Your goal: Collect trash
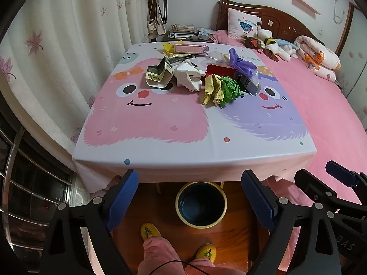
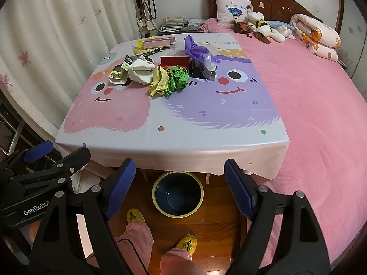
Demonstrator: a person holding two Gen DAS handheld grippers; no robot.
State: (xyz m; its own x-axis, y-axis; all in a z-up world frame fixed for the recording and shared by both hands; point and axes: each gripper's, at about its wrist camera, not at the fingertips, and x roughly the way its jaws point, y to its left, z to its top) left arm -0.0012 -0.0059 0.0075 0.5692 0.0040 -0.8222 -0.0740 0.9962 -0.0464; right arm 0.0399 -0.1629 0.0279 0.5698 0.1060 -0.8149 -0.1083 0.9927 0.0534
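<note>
Looking along the left gripper (image 1: 190,197), its fingers stand spread and empty over the bin (image 1: 201,204) on the floor; the trash pile (image 1: 206,75) lies well ahead on the table (image 1: 160,146), slightly right of centre, strung crosswise.

From the right gripper (image 2: 179,188), likewise released and holding nothing, the pile sits ahead and left, so neither arm seems clearly nearer.

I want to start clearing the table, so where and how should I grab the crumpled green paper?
Take the green paper across its raised crumpled middle, coming from above and the near table edge with an open hand-held gripper. It is a loose wad that should squash between the fingers. Yellow paper touches its left side, so close front to back, not sideways.
</note>
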